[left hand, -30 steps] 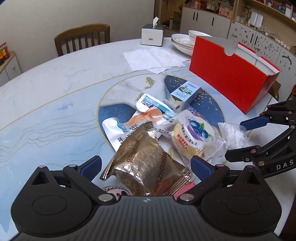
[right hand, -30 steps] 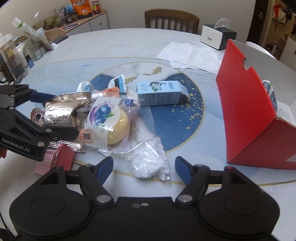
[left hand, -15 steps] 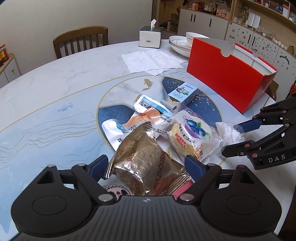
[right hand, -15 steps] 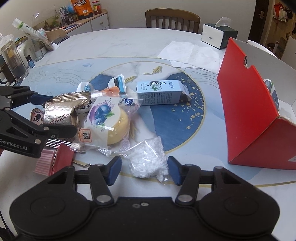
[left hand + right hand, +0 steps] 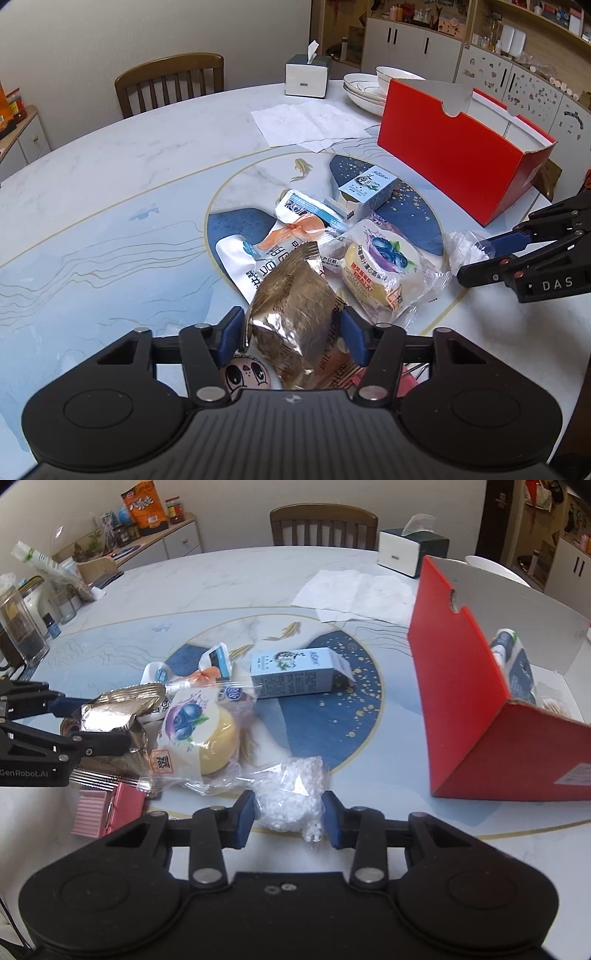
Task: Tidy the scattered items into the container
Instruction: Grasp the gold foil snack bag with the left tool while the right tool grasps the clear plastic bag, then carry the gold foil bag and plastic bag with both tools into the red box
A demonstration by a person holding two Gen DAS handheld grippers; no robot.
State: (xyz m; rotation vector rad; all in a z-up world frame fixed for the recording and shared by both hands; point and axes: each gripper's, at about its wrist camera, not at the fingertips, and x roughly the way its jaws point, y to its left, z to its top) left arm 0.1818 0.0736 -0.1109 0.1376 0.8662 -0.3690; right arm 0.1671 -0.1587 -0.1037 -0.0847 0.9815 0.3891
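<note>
Left wrist: my left fingers (image 5: pixel 293 334) pinch the foil packet (image 5: pixel 295 314) | right fingers (image 5: pixel 288 816) pinch the white bag (image 5: pixel 290 794) | red box (image 5: pixel 461 701) holds few items, most lie on counter (image 5: pixel 110 184)

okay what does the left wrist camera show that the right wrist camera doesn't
Only the left wrist view shows the stacked bowls and the cartoon-face packet under the left gripper. Only the right wrist view shows a tube inside the red box and the pink packet. Both show the foil packet, blueberry cake, carton, bead bag and tissue box.
</note>
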